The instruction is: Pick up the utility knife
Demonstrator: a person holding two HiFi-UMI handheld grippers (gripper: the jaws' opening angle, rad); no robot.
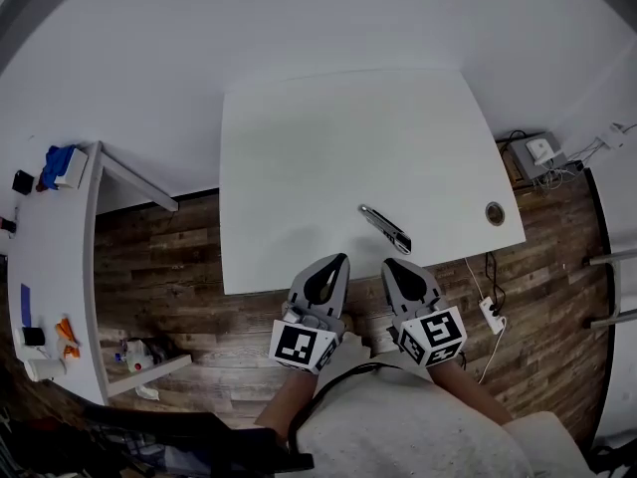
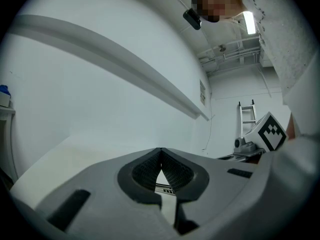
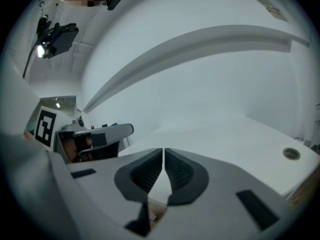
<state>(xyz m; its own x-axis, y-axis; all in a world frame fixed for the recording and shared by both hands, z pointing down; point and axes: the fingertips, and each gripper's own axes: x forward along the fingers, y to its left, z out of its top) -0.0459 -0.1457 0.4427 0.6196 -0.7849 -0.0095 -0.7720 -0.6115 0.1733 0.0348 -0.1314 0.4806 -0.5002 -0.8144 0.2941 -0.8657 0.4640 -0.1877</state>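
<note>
Your utility knife (image 1: pixel 385 229) lies flat and slanted on the white desk (image 1: pixel 299 167), left of the round cable hole (image 1: pixel 495 213) and close to the front edge. It sits in no box or tray, and I see no container on this desk, so you can reach it directly. Your left tongs (image 1: pixel 338 260) and right tongs (image 1: pixel 392 264) hover over the front edge, also left of that hole and nearer to you than the knife. Both are pressed together with nothing between them. I judge that they point forward for the approach. The right tongs are closer, but you must open them first.
</note>
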